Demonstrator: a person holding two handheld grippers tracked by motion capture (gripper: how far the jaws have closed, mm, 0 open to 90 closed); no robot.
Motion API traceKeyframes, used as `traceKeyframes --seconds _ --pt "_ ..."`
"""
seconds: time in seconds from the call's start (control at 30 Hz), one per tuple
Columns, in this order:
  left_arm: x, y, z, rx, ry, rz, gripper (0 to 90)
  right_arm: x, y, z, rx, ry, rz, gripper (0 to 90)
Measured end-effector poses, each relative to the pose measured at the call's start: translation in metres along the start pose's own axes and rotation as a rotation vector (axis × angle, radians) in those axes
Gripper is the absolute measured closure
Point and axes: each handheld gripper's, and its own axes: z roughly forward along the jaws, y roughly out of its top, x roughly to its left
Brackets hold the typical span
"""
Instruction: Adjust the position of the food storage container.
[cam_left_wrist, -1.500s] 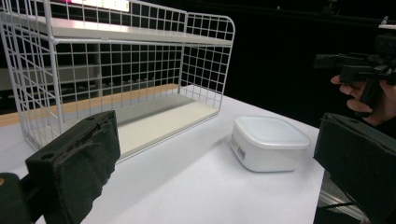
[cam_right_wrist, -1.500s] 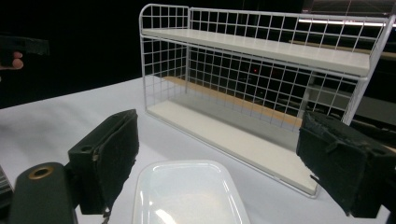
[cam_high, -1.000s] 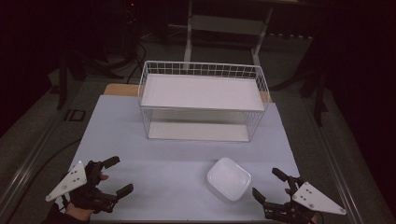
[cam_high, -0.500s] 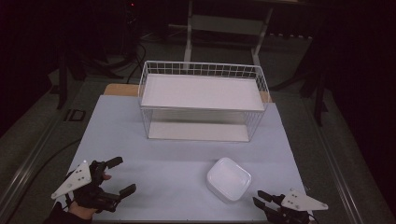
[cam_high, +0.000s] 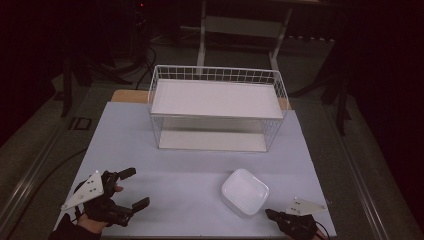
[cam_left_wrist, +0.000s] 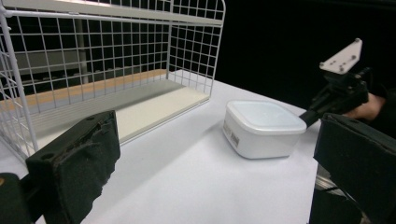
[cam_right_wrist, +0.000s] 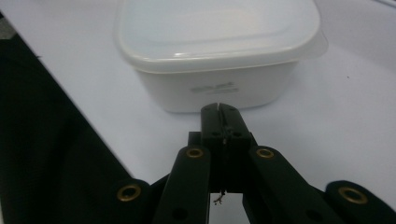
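Note:
A white lidded plastic container sits on the white table at the front right; it also appears in the left gripper view and fills the top of the right gripper view. My right gripper lies low just right of and in front of it, its jaws having just closed together with nothing between them, tips a short way from the container's side. At the front left my left gripper stands open and holds nothing, its black pads wide apart.
A white wire basket rack with a flat shelf on top stands at the back middle of the table. The table's front edge runs just below both grippers. Dark floor and stands surround the table.
The right gripper's jaws closed from wide open to shut, and it sank toward the table's front edge. The left gripper stayed about where it was.

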Motion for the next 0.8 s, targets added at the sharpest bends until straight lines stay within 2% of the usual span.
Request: traceKeyframes --seconds 0.23,0.47,0.8 --pt "0.0 -0.001 -0.004 0.002 0.015 -0.003 0.1 -0.011 0.006 0.017 0.038 -0.001 0.014 90.0" --pt "-0.001 -0.003 -0.005 0.012 0.018 0.0 0.1 -0.016 0.014 0.028 0.039 0.002 0.014 90.0" --pt "-0.001 -0.003 -0.005 0.012 0.016 0.002 0.1 -0.02 0.035 0.054 0.055 0.005 -0.021 90.0"
